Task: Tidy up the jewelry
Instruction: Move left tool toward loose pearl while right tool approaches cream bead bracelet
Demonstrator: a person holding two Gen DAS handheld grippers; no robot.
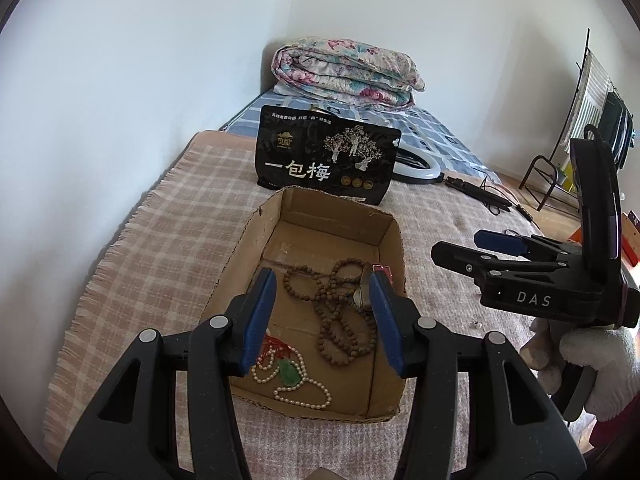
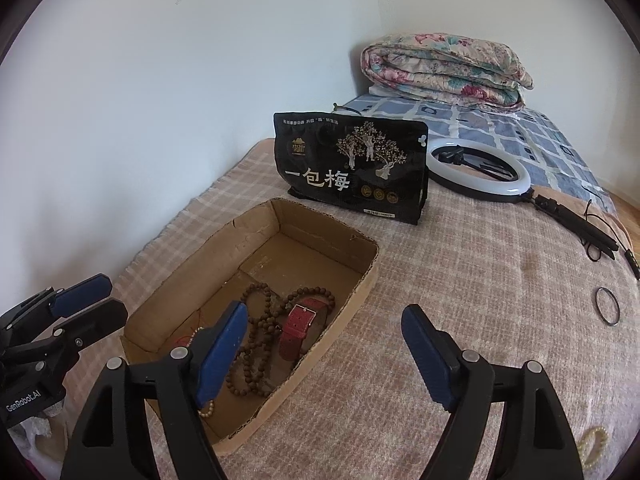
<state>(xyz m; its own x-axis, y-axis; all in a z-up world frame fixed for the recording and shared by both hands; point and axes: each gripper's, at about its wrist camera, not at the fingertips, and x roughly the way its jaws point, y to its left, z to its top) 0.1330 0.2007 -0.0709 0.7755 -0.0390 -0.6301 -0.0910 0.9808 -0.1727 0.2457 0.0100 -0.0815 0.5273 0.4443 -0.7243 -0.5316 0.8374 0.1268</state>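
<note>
An open cardboard box point(image 1: 332, 220) point(image 2: 320, 236) lies on a checked blanket. Inside are a string of brown wooden beads point(image 1: 344, 320) point(image 2: 256, 360), a pearl necklace point(image 1: 304, 394) with a green pendant point(image 1: 289, 372), and a red-strapped watch point(image 2: 300, 324). My left gripper point(image 1: 324, 316) hovers over the box, open, with nothing between its blue pads. My right gripper point(image 2: 326, 354) point(image 1: 460, 246) is open and holds nothing, above the box's right wall and the blanket. A thin black bangle point(image 2: 607, 306) and a small pearl piece point(image 2: 592, 444) lie on the blanket to the right.
A black snack bag point(image 2: 352, 168) stands just behind the box. A ring light point(image 2: 478, 176) with its cable lies further right. A folded floral quilt point(image 1: 344, 72) sits at the far end of the bed. The wall runs along the left. A white-gloved hand point(image 1: 592, 364) holds the right gripper.
</note>
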